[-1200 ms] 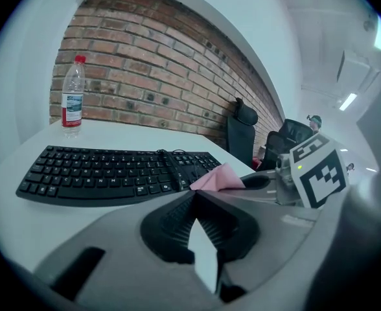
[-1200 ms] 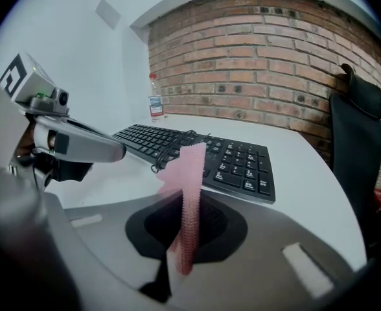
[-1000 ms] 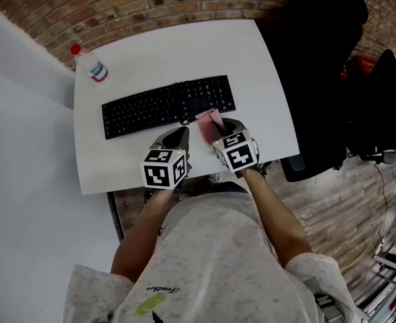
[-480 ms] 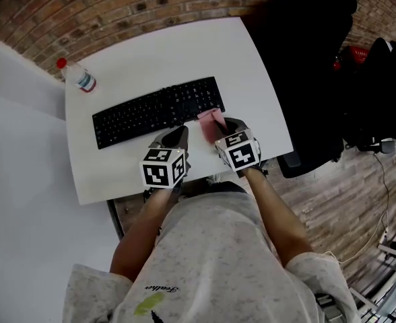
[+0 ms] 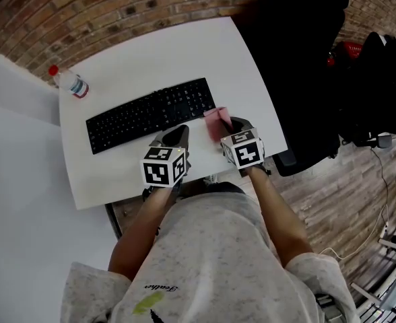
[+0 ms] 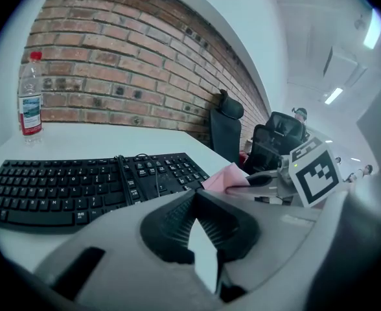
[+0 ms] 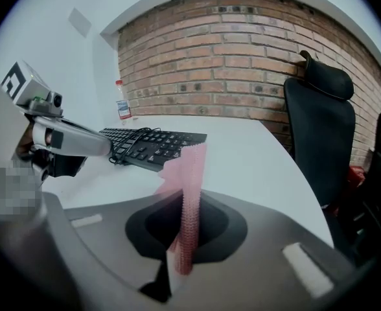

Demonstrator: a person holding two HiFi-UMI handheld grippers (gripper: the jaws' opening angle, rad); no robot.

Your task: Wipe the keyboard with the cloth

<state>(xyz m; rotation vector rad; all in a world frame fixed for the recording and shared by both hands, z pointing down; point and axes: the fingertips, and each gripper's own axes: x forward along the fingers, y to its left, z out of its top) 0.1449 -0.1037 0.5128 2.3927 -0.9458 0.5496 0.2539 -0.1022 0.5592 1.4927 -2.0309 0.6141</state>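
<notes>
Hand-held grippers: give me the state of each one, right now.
Left hand-held gripper: closed, nothing between its jaws.
Right hand-held gripper: closed, holding the pink cloth.

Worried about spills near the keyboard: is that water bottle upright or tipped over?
Upright: the bottle stands on its base on the table, red cap on top, apart from the keyboard.

Both forearms reach forward, side by side. The left gripper (image 5: 177, 136) has its jaws closed and empty; the right gripper (image 5: 229, 126) has its jaws clamped on the cloth (image 5: 216, 120).
</notes>
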